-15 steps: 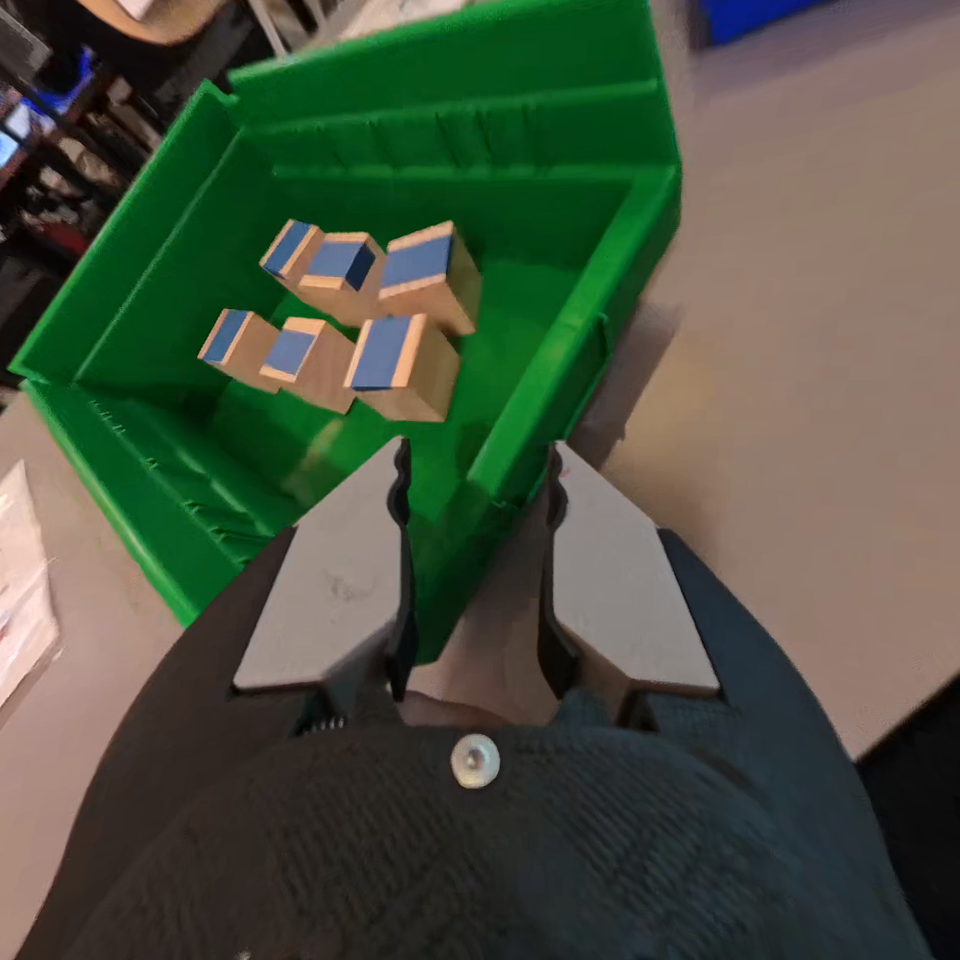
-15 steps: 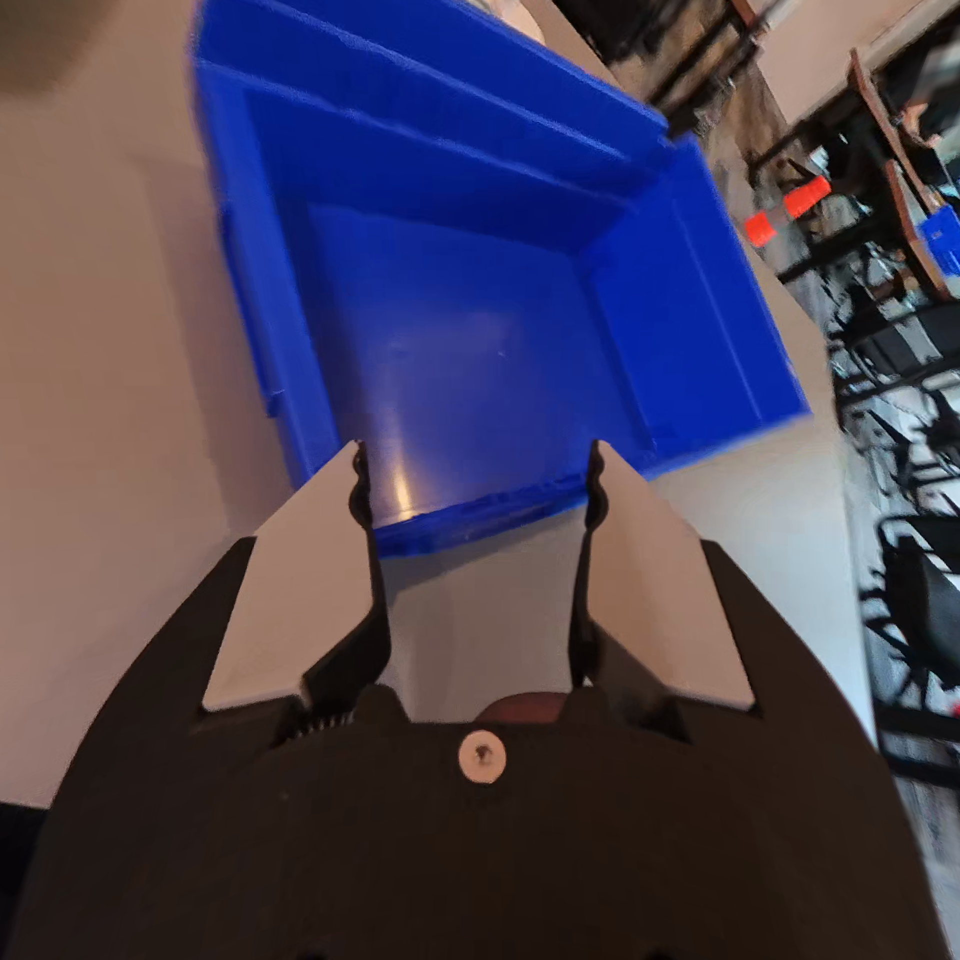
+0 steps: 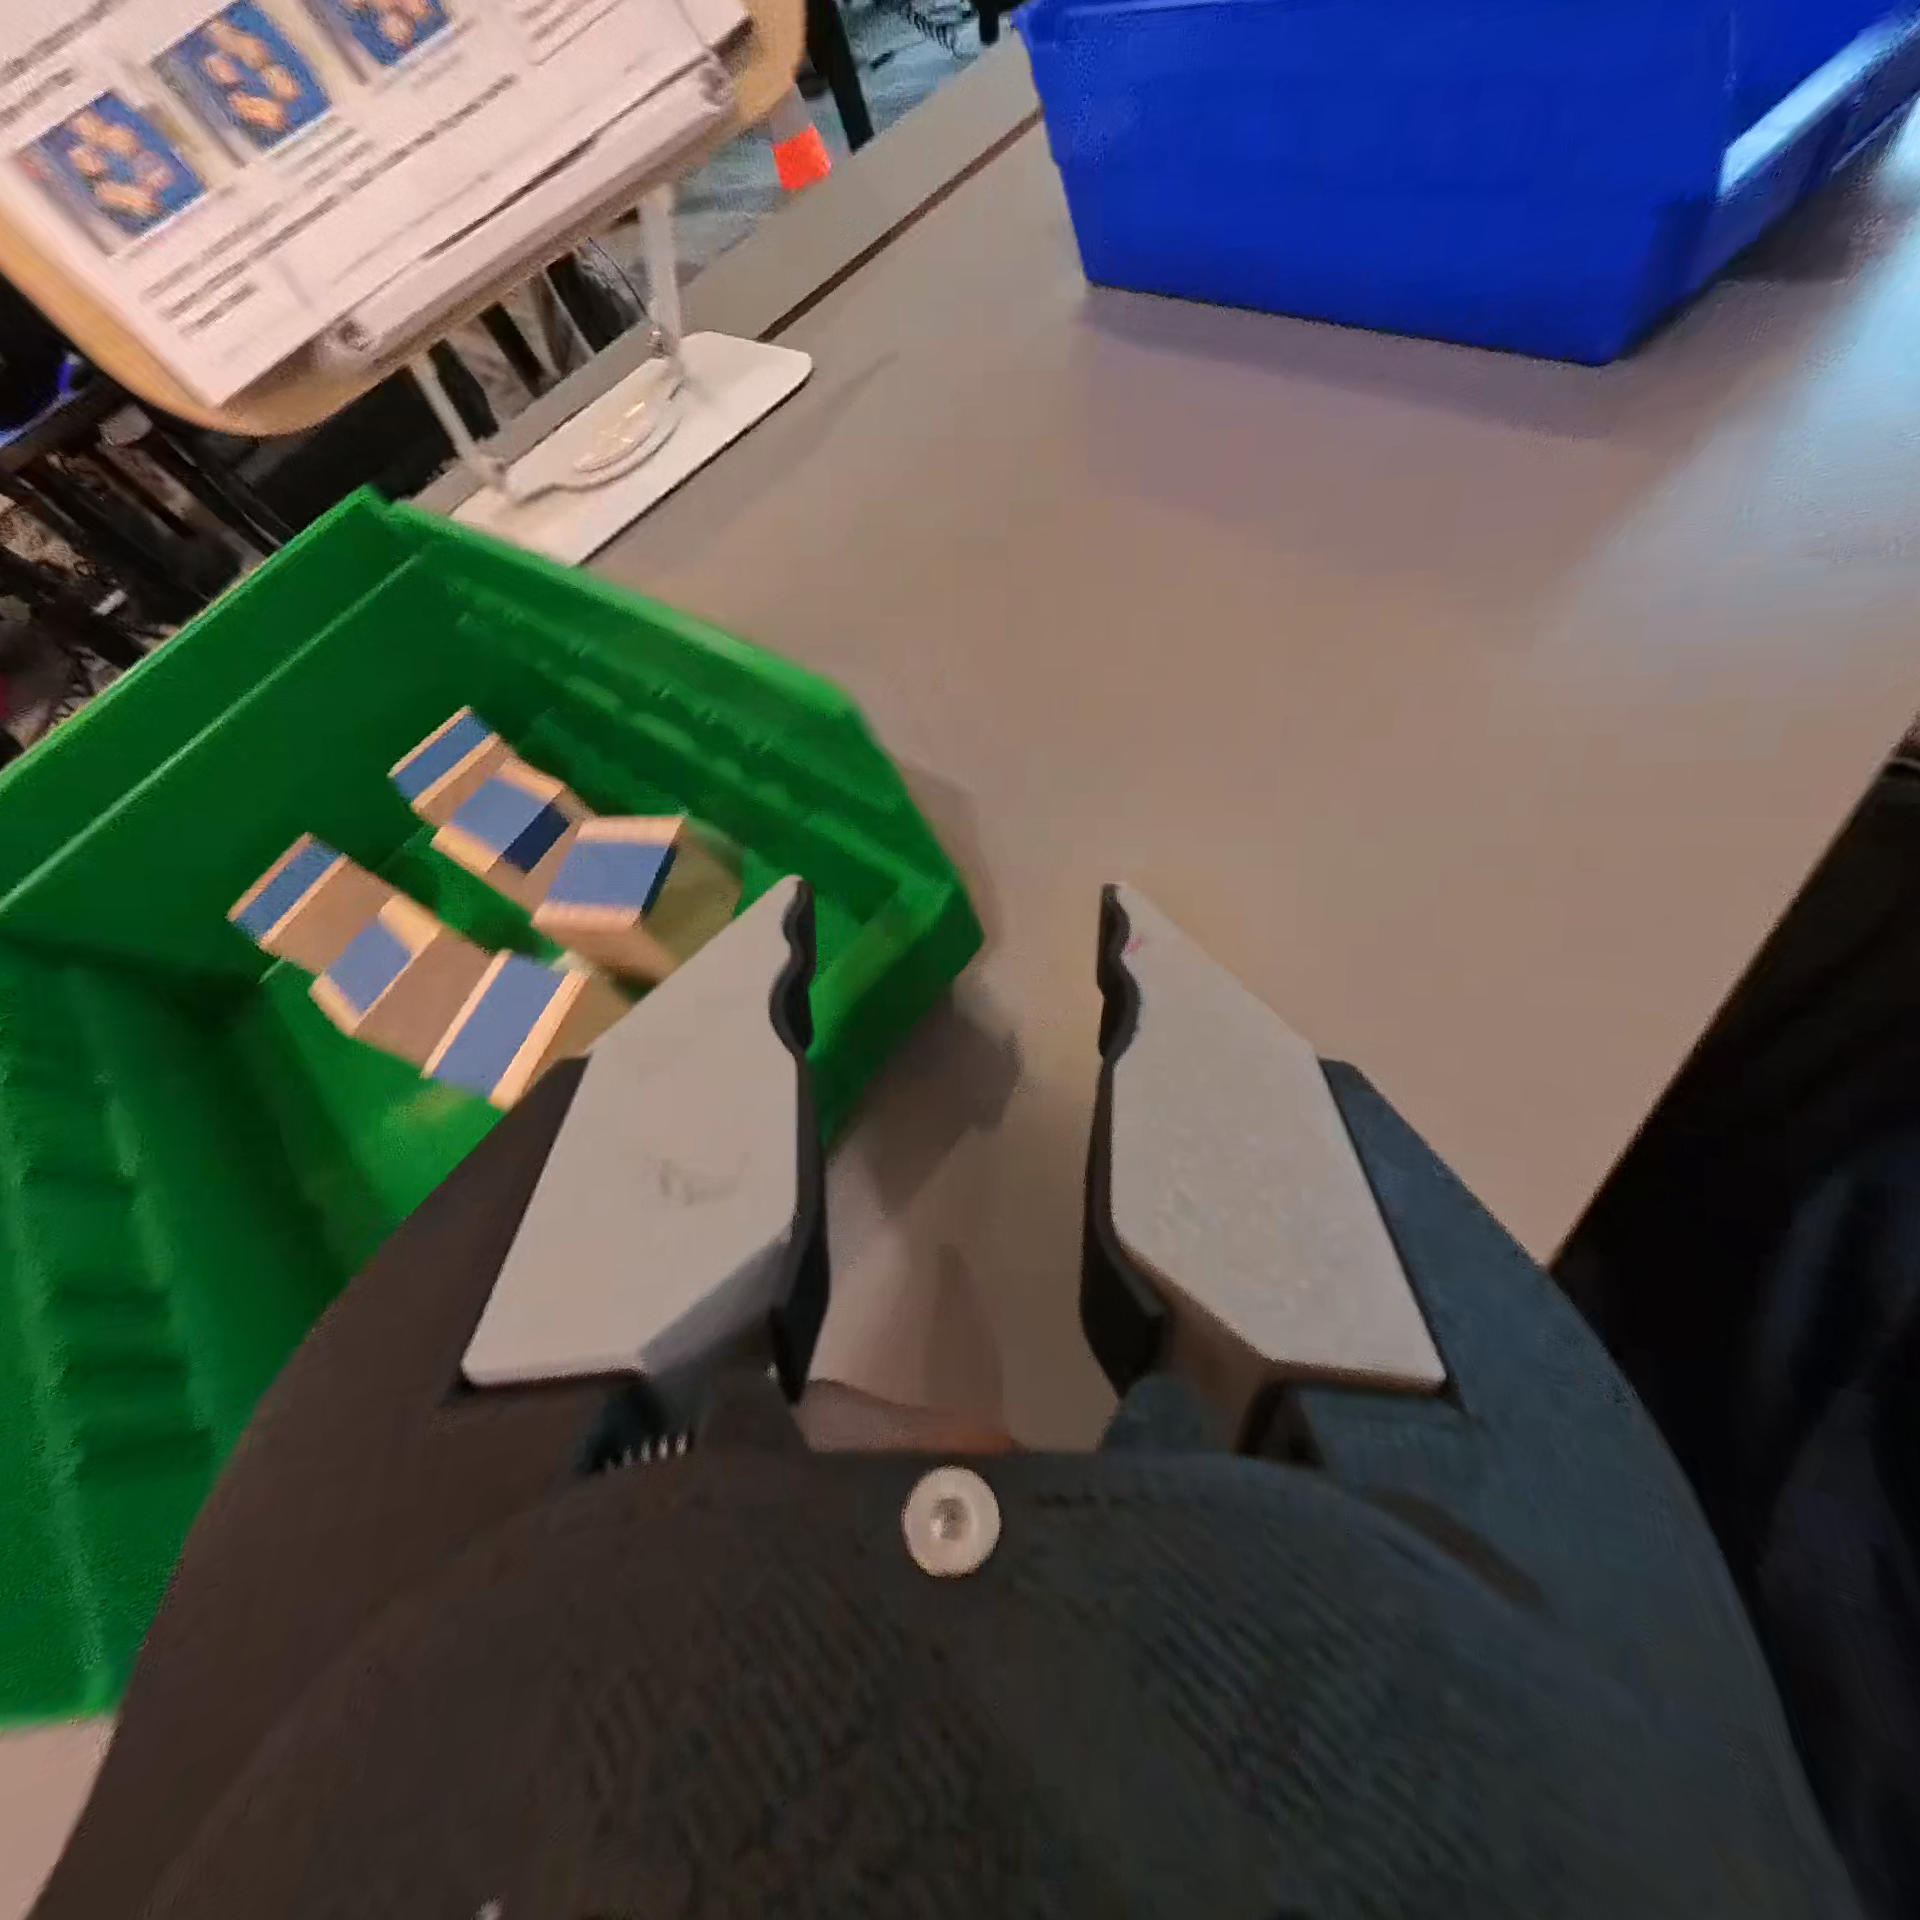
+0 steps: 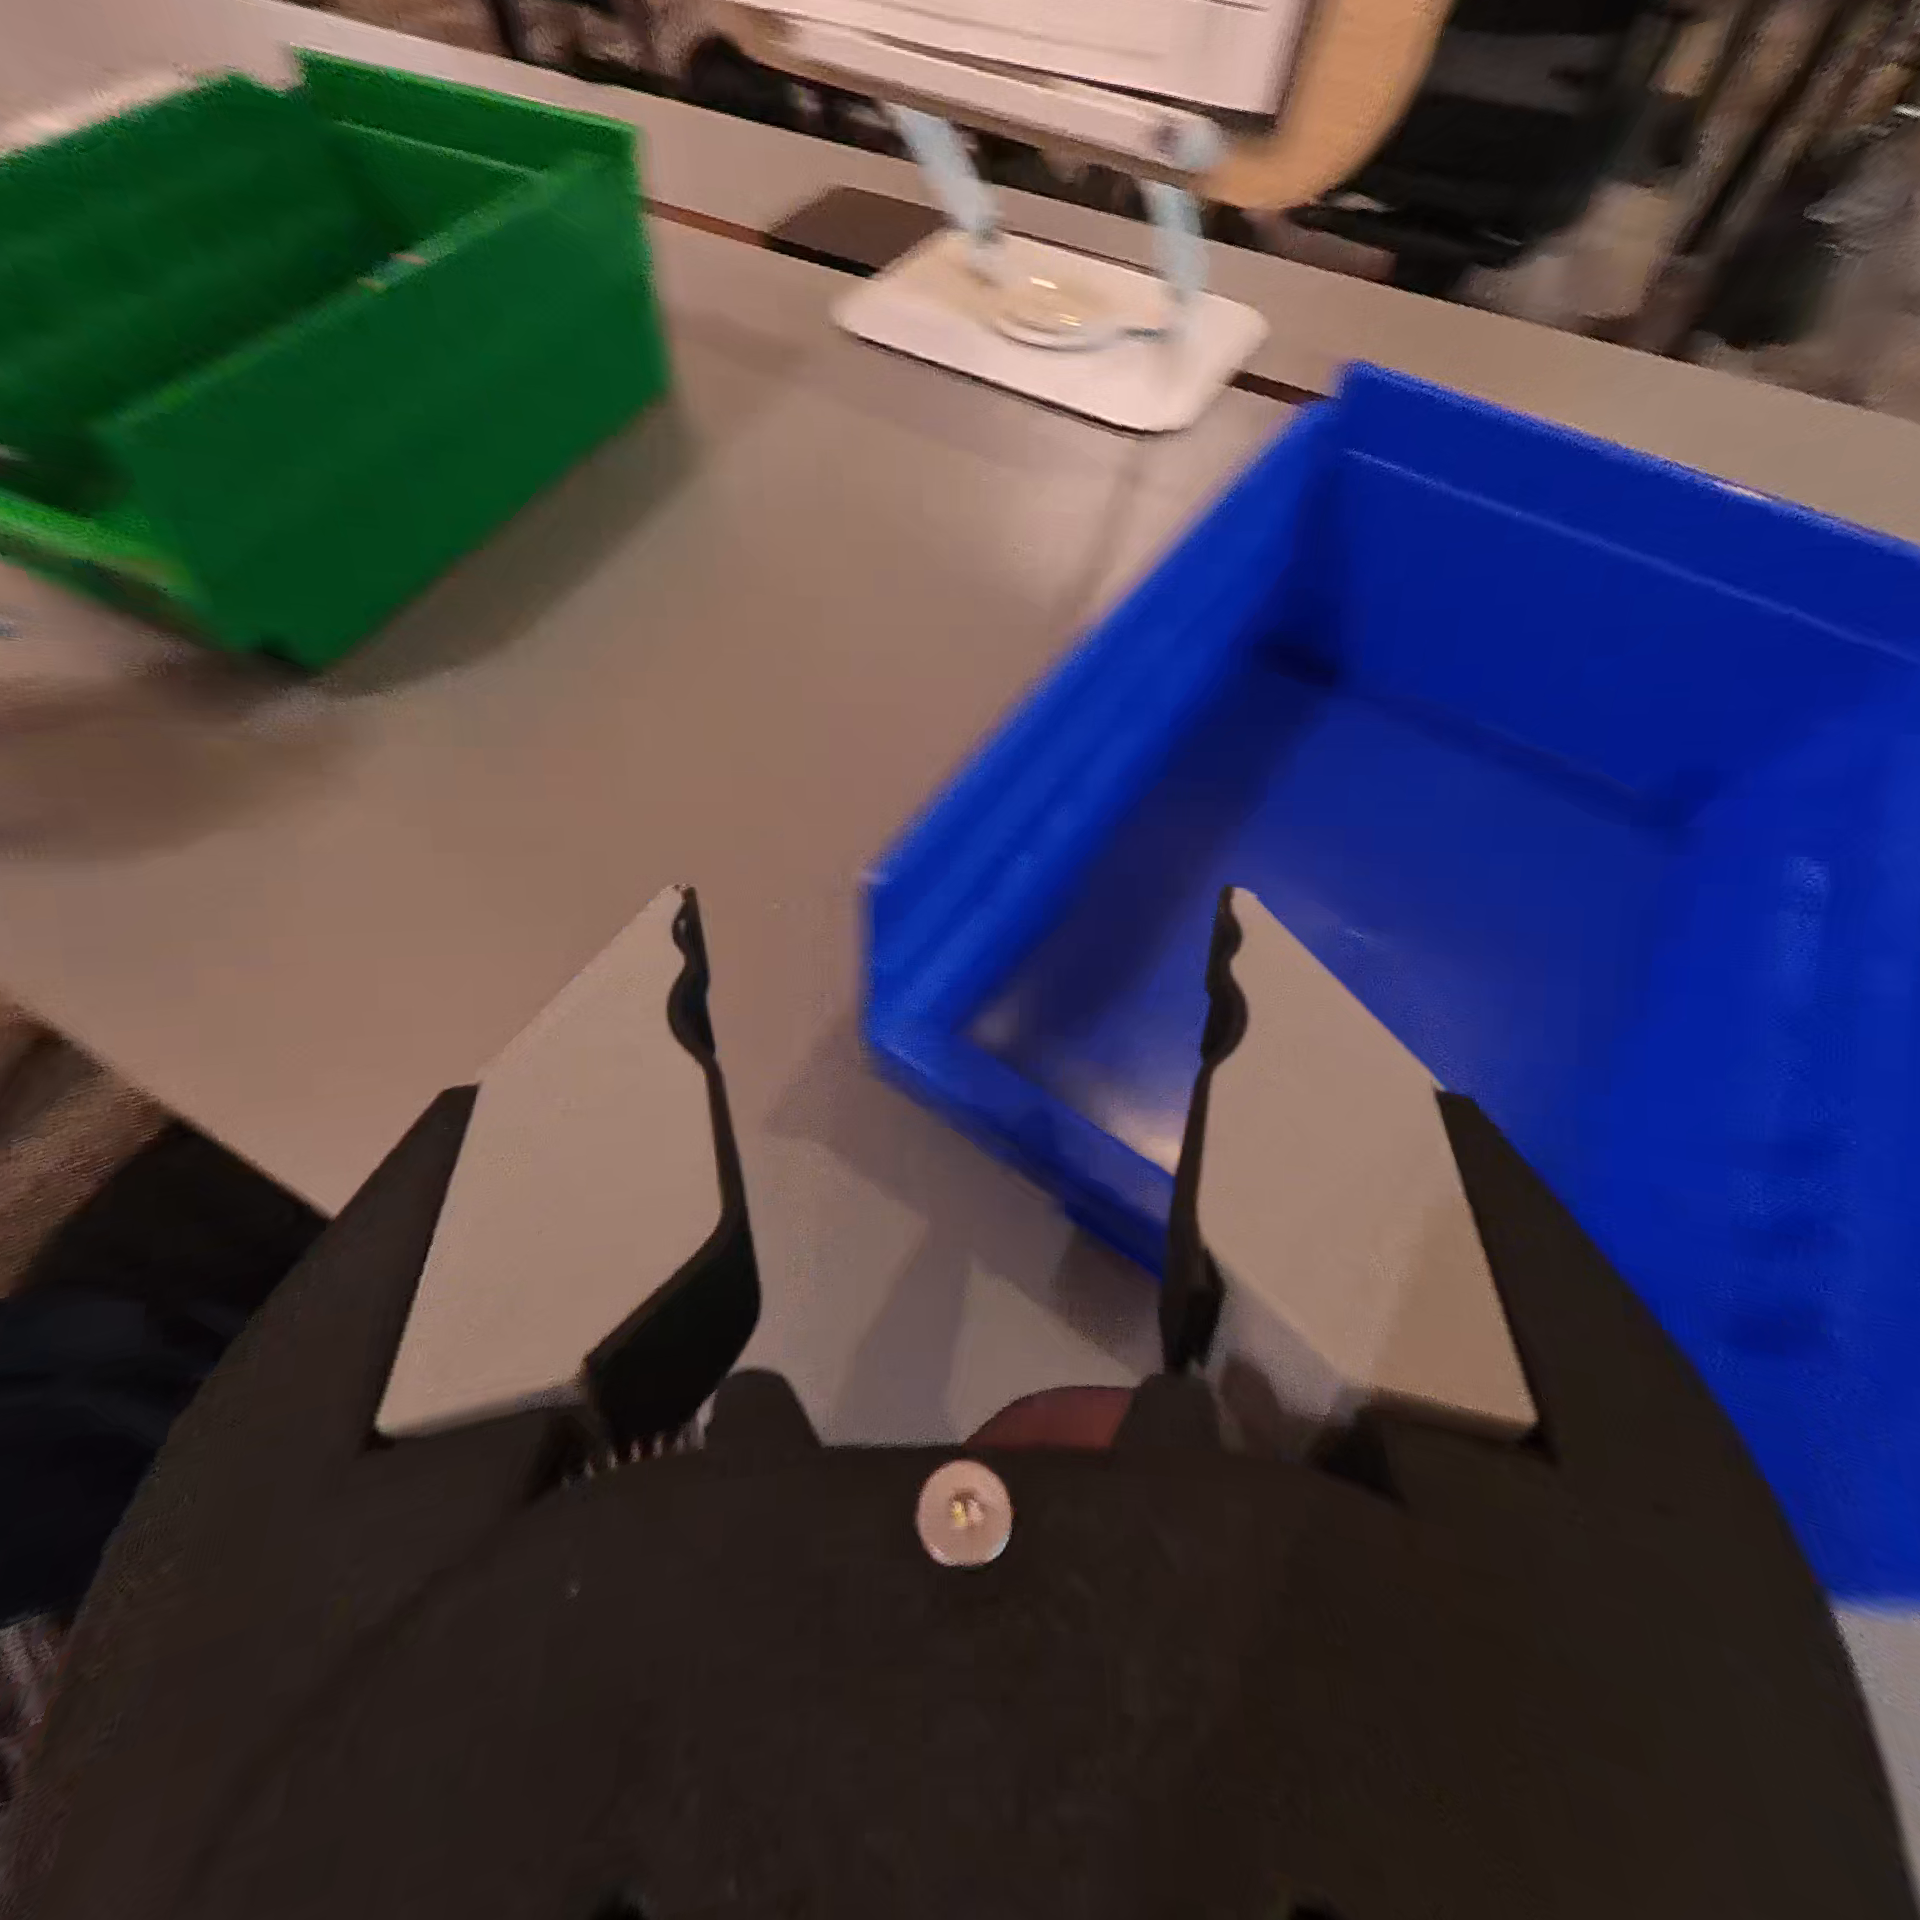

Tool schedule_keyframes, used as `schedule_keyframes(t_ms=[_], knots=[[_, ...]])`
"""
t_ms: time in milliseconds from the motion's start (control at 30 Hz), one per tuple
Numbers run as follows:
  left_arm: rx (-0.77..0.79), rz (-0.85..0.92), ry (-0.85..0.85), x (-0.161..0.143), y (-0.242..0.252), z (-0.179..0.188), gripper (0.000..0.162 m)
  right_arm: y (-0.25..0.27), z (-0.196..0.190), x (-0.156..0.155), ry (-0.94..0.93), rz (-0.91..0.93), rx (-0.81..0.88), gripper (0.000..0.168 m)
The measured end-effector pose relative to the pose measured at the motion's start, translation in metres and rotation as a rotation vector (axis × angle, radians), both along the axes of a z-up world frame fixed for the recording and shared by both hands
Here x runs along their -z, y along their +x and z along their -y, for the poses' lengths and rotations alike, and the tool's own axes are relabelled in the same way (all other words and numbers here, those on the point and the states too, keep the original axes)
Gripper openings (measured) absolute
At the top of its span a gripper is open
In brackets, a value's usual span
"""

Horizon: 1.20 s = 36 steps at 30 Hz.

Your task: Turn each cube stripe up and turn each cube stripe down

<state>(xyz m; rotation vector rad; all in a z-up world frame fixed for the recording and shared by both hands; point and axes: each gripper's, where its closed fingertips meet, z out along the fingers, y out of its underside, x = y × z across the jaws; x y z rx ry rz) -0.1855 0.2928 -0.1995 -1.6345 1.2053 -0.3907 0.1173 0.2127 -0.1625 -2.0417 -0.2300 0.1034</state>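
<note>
Left hand-held gripper [image 3: 948,940] and right hand-held gripper [image 4: 954,940] are both wide, empty, above bare grey surface [image 3: 1299,644]. Six cubes [image 3: 608,899] sit stripe-up in green bin [image 3: 894,977]. Blue bin [image 4: 1039,831] lies opposite; stand [image 4: 1049,322] marks the far edge.

Dim, warm indoor light, with soft shadows on the tabletop [image 3: 1299,644] beside the green bin [image 4: 436,416] and blue bin [image 4: 1039,935]. Heavy motion blur throughout, worst in the right wrist view. Wide-angle bending toward edges.
</note>
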Motion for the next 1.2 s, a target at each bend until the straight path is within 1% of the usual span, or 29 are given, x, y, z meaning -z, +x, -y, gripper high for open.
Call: schedule_keyframes(t_ms=[33,67,100,133,167,200,233,267,300,333,367,400,467,533,567,633,700,800,900,933,967,1033,1067,1100,1133,1167,1200], knots=[[-0.003,-0.028,0.007,0.003,0.016,-0.002,0.055,-0.016,-0.003,0.002,0.006,0.005,-0.019,0.094],[-0.01,-0.061,0.005,0.009,0.03,-0.006,0.057,-0.023,-0.009,0.006,0.008,0.047,0.0,0.093],[-0.031,-0.101,0.007,0.017,0.041,-0.013,0.072,-0.023,-0.016,0.011,0.009,0.116,0.042,0.093],[-0.067,-0.149,0.034,0.023,0.047,-0.023,0.065,-0.019,-0.023,0.017,0.008,0.186,0.091,0.092],[-0.126,-0.208,0.091,0.026,0.045,-0.037,0.059,-0.017,-0.03,0.022,0.002,0.232,0.117,0.088],[-0.183,-0.266,0.157,0.028,0.041,-0.05,0.052,-0.015,-0.036,0.028,-0.007,0.255,0.13,0.077],[-0.204,-0.293,0.196,0.028,0.039,-0.056,0.045,-0.009,-0.041,0.035,-0.027,0.28,0.151,0.055],[-0.218,-0.283,0.188,0.029,0.038,-0.058,0.038,-0.001,-0.043,0.041,-0.051,0.308,0.165,0.031],[-0.231,-0.265,0.168,0.028,0.035,-0.059,0.031,0.0,-0.045,0.045,-0.058,0.289,0.155,0.023],[-0.25,-0.258,0.158,0.027,0.029,-0.06,0.025,0.008,-0.045,0.045,-0.058,0.283,0.183,0.018],[-0.28,-0.258,0.16,0.026,0.02,-0.064,0.018,0.019,-0.045,0.044,-0.056,0.321,0.219,0.013],[-0.32,-0.257,0.172,0.025,0.006,-0.068,0.014,0.032,-0.043,0.043,-0.055,0.359,0.261,0.009],[-0.396,-0.227,0.173,0.024,-0.025,-0.078,0.008,0.051,-0.04,0.043,-0.049,0.355,0.307,0.003],[-0.422,-0.108,0.077,0.025,-0.048,-0.081,0.006,0.063,-0.038,0.043,-0.042,0.311,0.328,0.002],[-0.444,-0.079,0.049,0.025,-0.06,-0.082,0.006,0.069,-0.037,0.044,-0.043,0.313,0.349,0.002],[-0.49,-0.067,0.043,0.025,-0.078,-0.083,0.007,0.081,-0.036,0.044,-0.043,0.325,0.389,0.003],[-0.512,-0.062,0.041,0.024,-0.085,-0.079,0.007,0.084,-0.035,0.044,-0.044,0.302,0.398,0.003],[-0.531,-0.078,0.066,0.024,-0.075,-0.069,0.007,0.09,-0.034,0.042,-0.032,0.424,0.441,0.008],[-0.469,-0.088,0.087,0.023,-0.046,-0.056,0.008,0.09,-0.034,0.042,-0.026,0.449,0.451,0.01],[-0.436,-0.094,0.108,0.02,-0.037,-0.052,0.014,0.09,-0.033,0.041,-0.029,0.45,0.448,0.01],[-0.416,-0.08,0.132,0.012,-0.031,-0.049,0.027,0.089,-0.03,0.037,-0.026,0.452,0.442,0.011],[-0.364,-0.03,0.113,-0.003,-0.023,-0.039,0.041,0.084,-0.021,0.016,0.049,0.461,0.434,0.03],[-0.33,-0.012,0.074,-0.008,-0.021,-0.034,0.053,0.077,-0.016,0.003,0.097,0.449,0.412,0.033],[-0.304,0.008,0.04,-0.013,-0.021,-0.03,0.062,0.064,-0.012,-0.011,0.14,0.42,0.362,0.039],[-0.286,0.029,0.018,-0.019,-0.024,-0.028,0.064,0.047,-0.009,-0.024,0.188,0.378,0.289,0.049],[-0.279,0.053,0.01,-0.027,-0.028,-0.029,0.065,0.027,-0.008,-0.036,0.229,0.337,0.204,0.054],[-0.288,0.078,0.01,-0.035,-0.035,-0.034,0.065,0.007,-0.007,-0.045,0.257,0.301,0.112,0.054]])
